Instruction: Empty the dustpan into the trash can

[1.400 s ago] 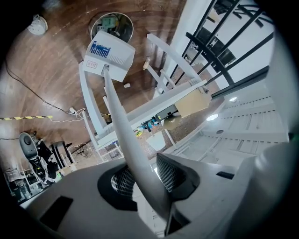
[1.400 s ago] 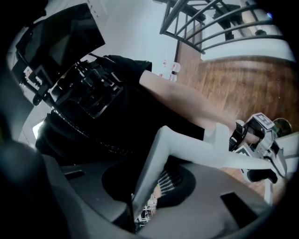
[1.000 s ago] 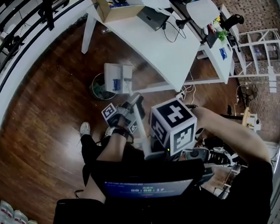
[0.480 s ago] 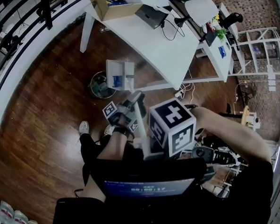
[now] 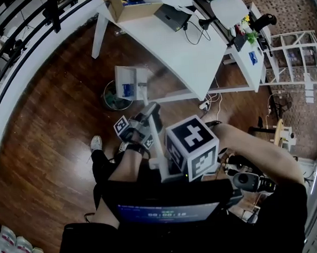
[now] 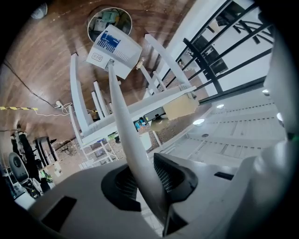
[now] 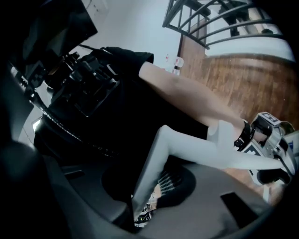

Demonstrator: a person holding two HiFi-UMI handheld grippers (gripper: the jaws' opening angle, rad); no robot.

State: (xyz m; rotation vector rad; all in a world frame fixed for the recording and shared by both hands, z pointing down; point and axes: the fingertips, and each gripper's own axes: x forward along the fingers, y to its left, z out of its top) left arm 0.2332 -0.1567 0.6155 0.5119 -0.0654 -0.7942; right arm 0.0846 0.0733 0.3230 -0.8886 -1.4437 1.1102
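White plastic dustpan (image 6: 114, 49) hangs above the trash can (image 6: 89, 27) beside the bench (image 5: 186, 52); it looks light and stiff, though its long handle (image 6: 122, 116) gives leverage. Left tool (image 6: 145, 182), whose jaws have just been closing, clamps that handle midway, and right tool (image 7: 145, 186) clamps its near end: a sensibly spread hold.

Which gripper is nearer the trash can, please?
Left. The left gripper, jaws just closed tighter on the dustpan handle, is partway toward the trash can; the right gripper holds the handle's end.

Wht dustpan (image 5: 133, 83) over trash can (image 5: 112, 101)
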